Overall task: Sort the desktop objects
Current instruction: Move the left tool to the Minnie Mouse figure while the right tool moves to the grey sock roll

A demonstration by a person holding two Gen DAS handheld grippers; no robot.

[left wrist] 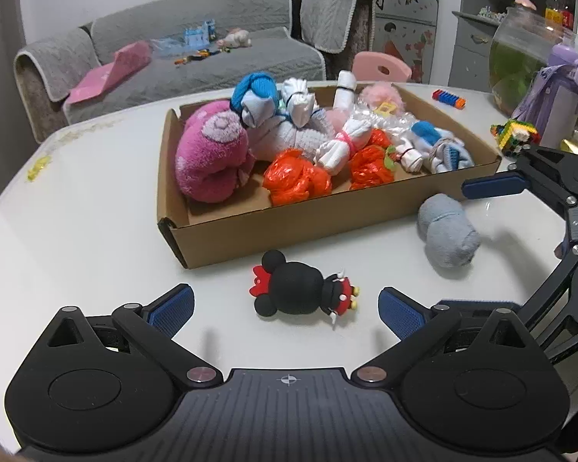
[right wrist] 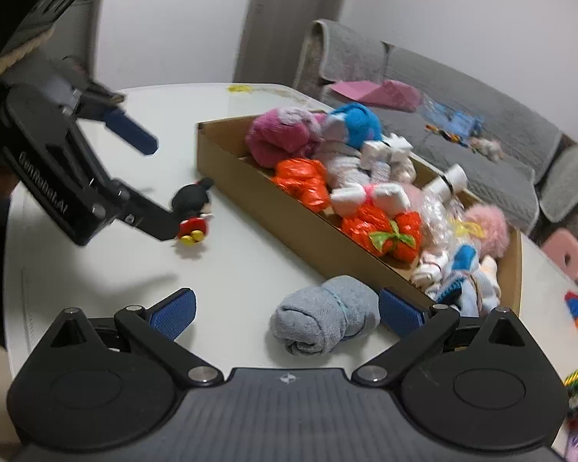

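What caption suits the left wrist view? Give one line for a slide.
Open left gripper frames a mouse figurine lying before the full cardboard box.

Each black tool (left wrist: 286, 310) has blue ribbed pads (left wrist: 172, 310), silver pivot screws and white "GenRobot.AI" lettering.

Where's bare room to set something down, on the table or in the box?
Table left of the cardboard box is bare. Inside, only the strip behind its front wall, beside the pink plush, is free. The table's right end is crowded near the purple bottle.
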